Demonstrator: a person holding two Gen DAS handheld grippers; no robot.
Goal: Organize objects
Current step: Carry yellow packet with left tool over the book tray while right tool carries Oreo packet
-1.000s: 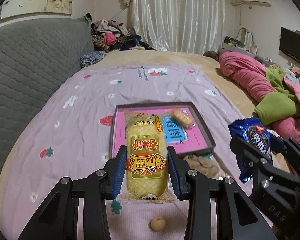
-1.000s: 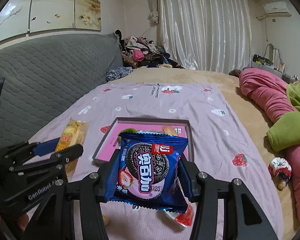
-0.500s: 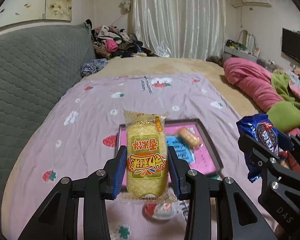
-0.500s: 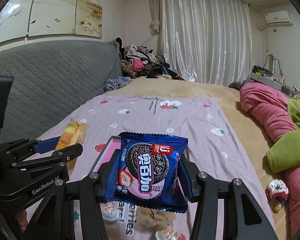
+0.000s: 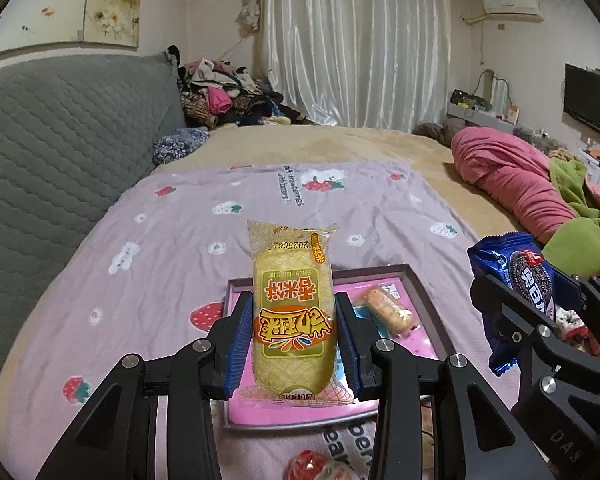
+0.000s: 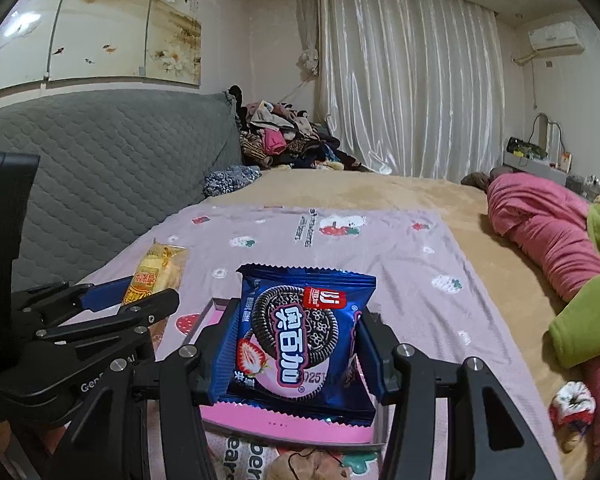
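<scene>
Both grippers have drawn back from the pink tray (image 5: 420, 292), which now sits lower in each frame than a second ago. At lower centre, the left gripper (image 5: 294, 344) pinches a yellow rice-cracker packet (image 5: 292, 312); the right gripper (image 6: 296, 352) pinches a blue cookie packet (image 6: 300, 336), above the tray.

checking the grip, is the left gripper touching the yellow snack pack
Touching: the left wrist view shows the left gripper pads pressed against both sides of the yellow pack.
</scene>
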